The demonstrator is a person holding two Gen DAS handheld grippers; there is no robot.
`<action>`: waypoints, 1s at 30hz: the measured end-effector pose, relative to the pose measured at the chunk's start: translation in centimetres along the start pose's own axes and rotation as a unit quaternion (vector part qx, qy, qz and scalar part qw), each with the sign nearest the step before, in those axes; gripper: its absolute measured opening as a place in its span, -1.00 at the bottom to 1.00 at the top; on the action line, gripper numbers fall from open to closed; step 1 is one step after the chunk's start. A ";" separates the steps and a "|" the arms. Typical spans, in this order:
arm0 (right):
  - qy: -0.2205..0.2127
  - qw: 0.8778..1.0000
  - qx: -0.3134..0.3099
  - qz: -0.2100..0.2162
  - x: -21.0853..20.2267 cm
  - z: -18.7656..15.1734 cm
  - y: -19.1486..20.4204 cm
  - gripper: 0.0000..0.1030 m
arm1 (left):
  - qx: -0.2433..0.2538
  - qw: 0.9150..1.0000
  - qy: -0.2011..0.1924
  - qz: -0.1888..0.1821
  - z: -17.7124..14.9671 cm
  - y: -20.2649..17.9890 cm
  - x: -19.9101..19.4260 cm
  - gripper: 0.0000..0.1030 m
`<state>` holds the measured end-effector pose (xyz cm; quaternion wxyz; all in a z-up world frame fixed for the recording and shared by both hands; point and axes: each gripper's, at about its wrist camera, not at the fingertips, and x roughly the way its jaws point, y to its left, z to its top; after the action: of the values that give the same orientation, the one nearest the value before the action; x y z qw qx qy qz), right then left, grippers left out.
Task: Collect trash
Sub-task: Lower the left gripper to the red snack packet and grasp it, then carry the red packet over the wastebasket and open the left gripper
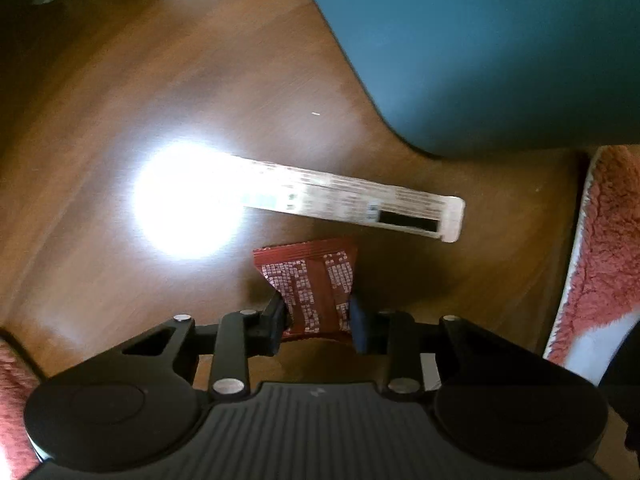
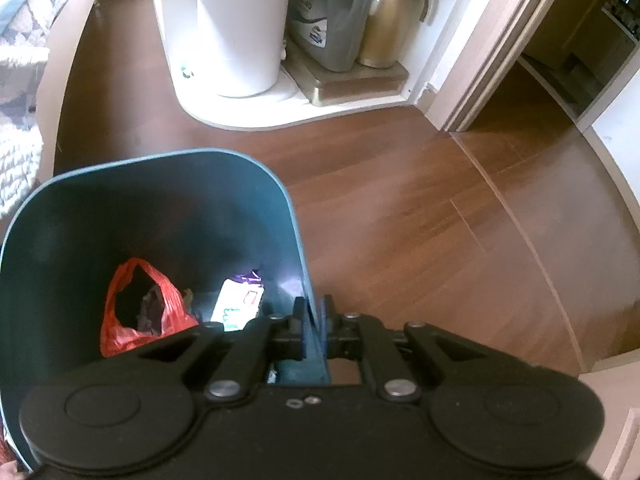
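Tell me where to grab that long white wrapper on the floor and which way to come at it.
Take the long white wrapper near its free end by the black patch, away from the glare. It lies flat on the wooden floor, so come straight down with the fingers across its narrow width. The red wrapper beside it is already in the left gripper.

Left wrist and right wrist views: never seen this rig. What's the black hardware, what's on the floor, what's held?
No robot here: a person carries a two-finger gripper in each hand, each with a fisheye camera looking along its fingers. The left wrist view looks down at the wooden floor: the left gripper pinches a red wrapper; a long white wrapper lies beyond it, beside the teal bin. In the right wrist view, the right gripper is clamped on that bin's rim. Inside are a red bag and a white packet.
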<state>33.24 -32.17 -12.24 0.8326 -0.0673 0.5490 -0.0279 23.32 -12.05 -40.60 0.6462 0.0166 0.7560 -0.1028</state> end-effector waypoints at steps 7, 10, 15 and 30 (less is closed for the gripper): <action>-0.037 0.998 -0.059 0.004 -2.1 0.6 3.3 -0.92 | -0.022 0.999 -0.031 0.024 -0.4 3.3 -7.2 -0.40; -0.052 0.993 -0.100 -0.022 -3.0 0.1 5.5 -0.92 | -0.017 0.998 -0.061 0.028 -0.2 4.3 -11.7 -0.40; -0.064 0.989 -0.126 -0.047 -4.2 -0.6 7.5 -0.96 | -0.019 0.992 -0.126 0.022 -0.4 4.9 -20.0 -0.40; -0.075 0.983 -0.120 -0.118 -6.2 -3.7 6.1 -0.98 | 0.085 0.963 -0.256 -0.018 1.3 -2.4 -30.8 -0.40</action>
<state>27.28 -25.67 -8.92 0.8483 -0.2326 0.4724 -0.0550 29.29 -11.35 -10.31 0.8127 0.0307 0.5538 -0.1788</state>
